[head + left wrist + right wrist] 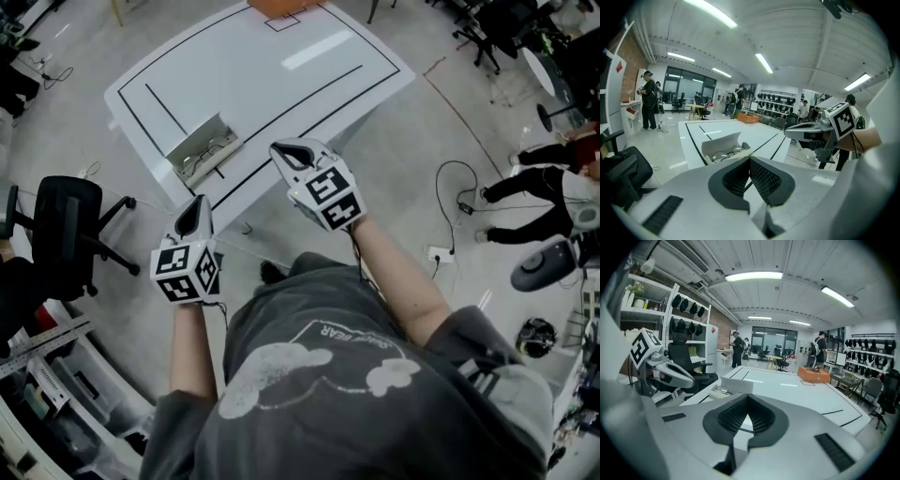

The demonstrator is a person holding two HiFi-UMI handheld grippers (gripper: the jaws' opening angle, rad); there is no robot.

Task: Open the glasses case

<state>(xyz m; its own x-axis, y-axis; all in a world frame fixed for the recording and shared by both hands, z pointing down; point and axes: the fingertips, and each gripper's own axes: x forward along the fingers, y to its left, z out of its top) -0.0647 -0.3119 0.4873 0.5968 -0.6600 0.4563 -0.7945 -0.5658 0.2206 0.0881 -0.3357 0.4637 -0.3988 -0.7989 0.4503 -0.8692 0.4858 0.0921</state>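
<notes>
The glasses case (202,150) lies open at the near left corner of the white table (309,66), its grey lid raised and a pair of glasses inside. The left gripper view shows the case (723,146) just beyond my jaw tips. My left gripper (197,206) hangs off the table's near edge, below the case, shut with nothing in it. My right gripper (287,150) is over the table's near edge to the right of the case, shut and empty too. From the right gripper view the case (726,389) is low on the left.
An orange box (286,7) sits at the table's far end. A black office chair (61,220) stands on the floor to the left. Cables and a power strip (441,253) lie on the floor to the right. People stand at the back of the room.
</notes>
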